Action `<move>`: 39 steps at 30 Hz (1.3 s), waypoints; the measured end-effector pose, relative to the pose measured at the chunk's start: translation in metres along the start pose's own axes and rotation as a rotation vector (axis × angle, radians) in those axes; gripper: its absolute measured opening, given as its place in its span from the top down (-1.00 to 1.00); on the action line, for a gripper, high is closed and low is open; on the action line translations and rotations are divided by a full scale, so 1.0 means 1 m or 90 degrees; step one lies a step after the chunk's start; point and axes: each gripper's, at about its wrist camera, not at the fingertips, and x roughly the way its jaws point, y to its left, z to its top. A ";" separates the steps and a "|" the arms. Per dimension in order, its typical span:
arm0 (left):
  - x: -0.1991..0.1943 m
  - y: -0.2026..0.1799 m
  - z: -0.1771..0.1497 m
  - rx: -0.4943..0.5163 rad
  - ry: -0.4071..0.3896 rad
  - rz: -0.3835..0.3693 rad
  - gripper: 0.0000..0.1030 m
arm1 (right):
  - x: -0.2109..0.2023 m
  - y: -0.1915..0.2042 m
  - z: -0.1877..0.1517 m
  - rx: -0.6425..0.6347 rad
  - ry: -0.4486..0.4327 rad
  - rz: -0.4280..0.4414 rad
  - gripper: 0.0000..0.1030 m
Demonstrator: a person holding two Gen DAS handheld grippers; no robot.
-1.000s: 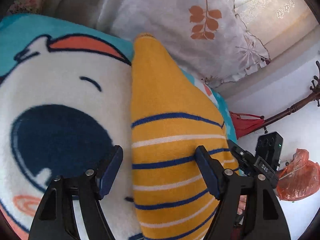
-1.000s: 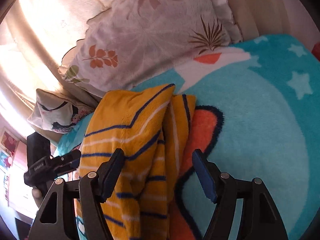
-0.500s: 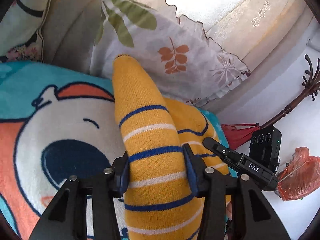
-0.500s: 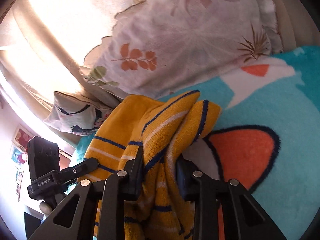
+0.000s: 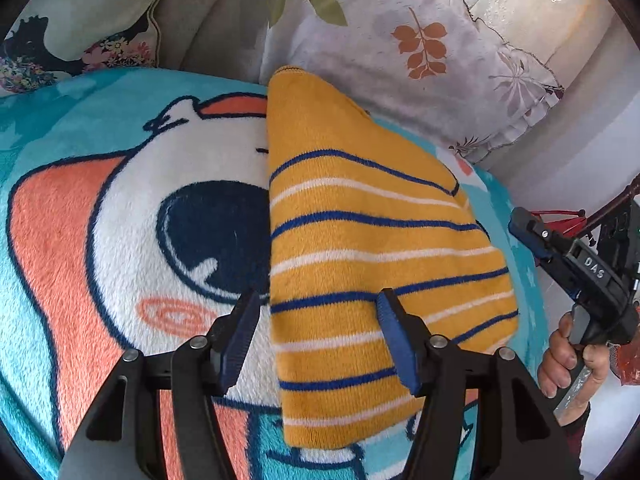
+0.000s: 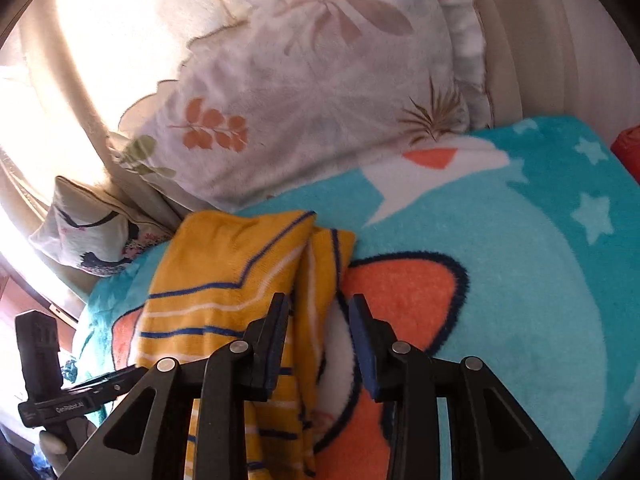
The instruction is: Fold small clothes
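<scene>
Both grippers hang over the bed with nothing between their blue pads. Nearest in the left wrist view, the left gripper [image 5: 318,338] stands wide open, its fingers straddling the near left edge of the sweater [image 5: 372,264], one pad over the blanket [image 5: 120,208] and the other over the knit. The right gripper [image 6: 320,344] is parted less widely; its left finger overlaps the sweater [image 6: 224,280] in that view and its right finger sits over the blanket [image 6: 520,280], though contact cannot be told. The yellow sweater with blue and white stripes lies folded on the blanket, narrowing toward the far end, where it reaches the foot of the leaf-print pillow [image 5: 400,48]. Beyond the pillow [image 6: 312,92], a smaller cushion [image 6: 88,236] rests against the curtain [image 6: 100,40].
</scene>
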 end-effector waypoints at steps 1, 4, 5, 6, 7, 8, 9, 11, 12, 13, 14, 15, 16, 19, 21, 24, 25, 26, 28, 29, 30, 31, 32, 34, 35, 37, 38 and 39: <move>-0.004 -0.002 -0.005 0.002 -0.007 0.008 -0.17 | -0.002 0.011 0.001 -0.011 -0.005 0.019 0.30; -0.024 -0.005 -0.023 0.018 -0.040 0.045 -0.17 | 0.000 0.040 -0.007 -0.033 0.007 0.087 0.29; -0.030 -0.005 -0.029 0.023 -0.055 0.059 -0.18 | 0.006 0.047 -0.012 -0.042 0.019 0.103 0.28; -0.036 -0.006 -0.034 0.028 -0.068 0.074 -0.22 | 0.012 0.052 -0.018 -0.050 0.030 0.104 0.27; -0.041 -0.007 -0.038 0.033 -0.081 0.092 -0.26 | 0.020 0.054 -0.022 -0.055 0.043 0.091 0.25; -0.046 -0.008 -0.042 0.038 -0.094 0.110 -0.26 | 0.029 0.051 -0.028 -0.047 0.061 0.071 0.24; -0.051 -0.008 -0.046 0.042 -0.106 0.125 -0.27 | 0.037 0.044 -0.035 -0.030 0.083 0.049 0.25; -0.061 -0.005 -0.053 0.043 -0.131 0.153 -0.34 | 0.039 0.031 -0.044 0.003 0.092 0.068 0.29; -0.065 -0.004 -0.055 0.042 -0.144 0.165 -0.42 | 0.034 0.029 -0.049 0.010 0.091 0.078 0.29; -0.068 -0.003 -0.057 0.040 -0.155 0.178 -0.43 | 0.028 0.031 -0.054 0.010 0.097 0.076 0.29; -0.070 -0.002 -0.058 0.040 -0.164 0.189 -0.43 | 0.021 0.036 -0.060 0.002 0.094 0.063 0.29; -0.071 -0.002 -0.058 0.042 -0.170 0.197 -0.43 | 0.014 0.041 -0.066 -0.012 0.088 0.039 0.28; -0.072 -0.003 -0.059 0.046 -0.175 0.202 -0.43 | 0.005 0.048 -0.073 -0.032 0.075 0.002 0.26; -0.076 -0.006 -0.063 0.064 -0.187 0.219 -0.43 | -0.019 0.060 -0.085 -0.051 0.028 -0.043 0.09; -0.078 -0.010 -0.068 0.079 -0.196 0.231 -0.43 | -0.037 0.069 -0.090 -0.043 -0.018 -0.040 -0.01; -0.082 -0.013 -0.074 0.090 -0.204 0.241 -0.44 | -0.048 0.088 -0.095 -0.070 -0.052 -0.041 -0.06; -0.084 -0.012 -0.076 0.088 -0.205 0.239 -0.44 | -0.045 0.096 -0.098 -0.089 -0.051 -0.047 -0.06; -0.086 -0.011 -0.078 0.084 -0.206 0.236 -0.44 | -0.040 0.103 -0.100 -0.106 -0.043 -0.055 -0.07; -0.090 -0.008 -0.081 0.076 -0.210 0.236 -0.45 | -0.025 0.115 -0.106 -0.139 -0.021 -0.073 -0.08; -0.092 -0.007 -0.083 0.073 -0.212 0.237 -0.45 | -0.017 0.118 -0.110 -0.154 -0.005 -0.085 -0.15; -0.095 -0.005 -0.084 0.071 -0.214 0.239 -0.45 | -0.007 0.121 -0.113 -0.166 0.012 -0.099 -0.19; -0.097 -0.004 -0.086 0.069 -0.218 0.240 -0.45 | 0.001 0.122 -0.118 -0.175 0.030 -0.122 -0.19; -0.100 -0.003 -0.087 0.067 -0.222 0.242 -0.45 | 0.003 0.122 -0.121 -0.176 0.035 -0.130 -0.19; -0.106 -0.001 -0.090 0.063 -0.233 0.249 -0.53 | -0.004 0.121 -0.127 -0.169 0.027 -0.125 -0.21; -0.108 0.000 -0.090 0.061 -0.238 0.253 -0.56 | -0.008 0.119 -0.128 -0.165 0.024 -0.122 -0.24; -0.112 -0.001 -0.092 0.058 -0.251 0.259 -0.59 | -0.018 0.115 -0.130 -0.149 0.017 -0.118 -0.25; -0.114 -0.002 -0.093 0.061 -0.255 0.260 -0.59 | -0.022 0.113 -0.132 -0.140 0.014 -0.118 -0.25; -0.115 -0.003 -0.094 0.063 -0.256 0.262 -0.61 | -0.026 0.112 -0.133 -0.135 0.013 -0.118 -0.25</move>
